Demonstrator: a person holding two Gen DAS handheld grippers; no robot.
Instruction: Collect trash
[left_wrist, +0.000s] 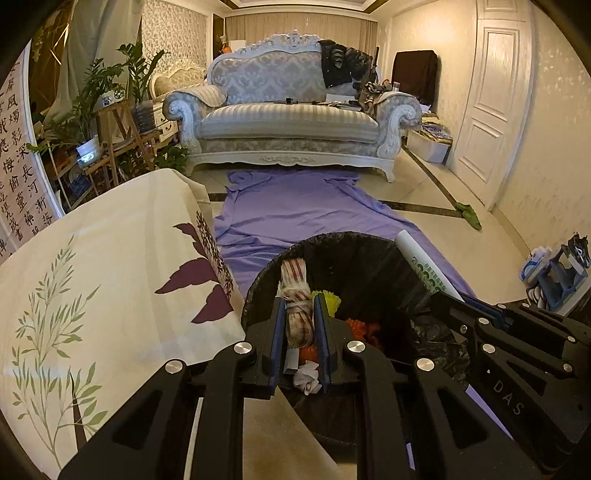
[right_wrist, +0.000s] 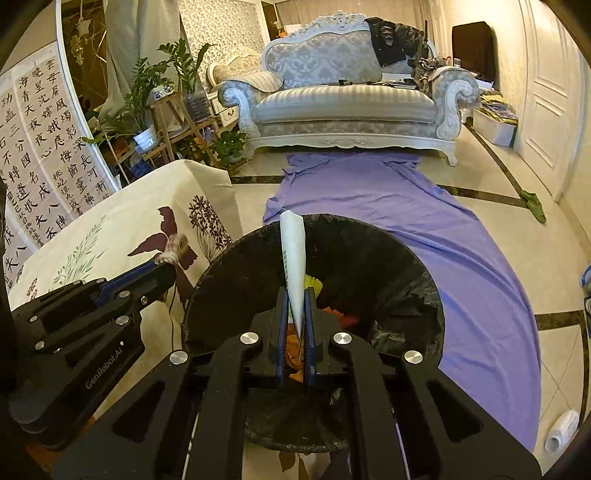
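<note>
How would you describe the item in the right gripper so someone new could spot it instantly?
Start at the purple sheet running from the sofa toward the camera, then the black-lined trash bin at its near end. Above the bin, the right gripper pinches a white tube with green print, unlike the frayed brown-striped rag in the left gripper.

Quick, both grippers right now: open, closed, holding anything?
Left gripper: closed on a wadded striped wrapper, over the trash bin.
Right gripper: closed on a white paper cone, over the same bin.
</note>
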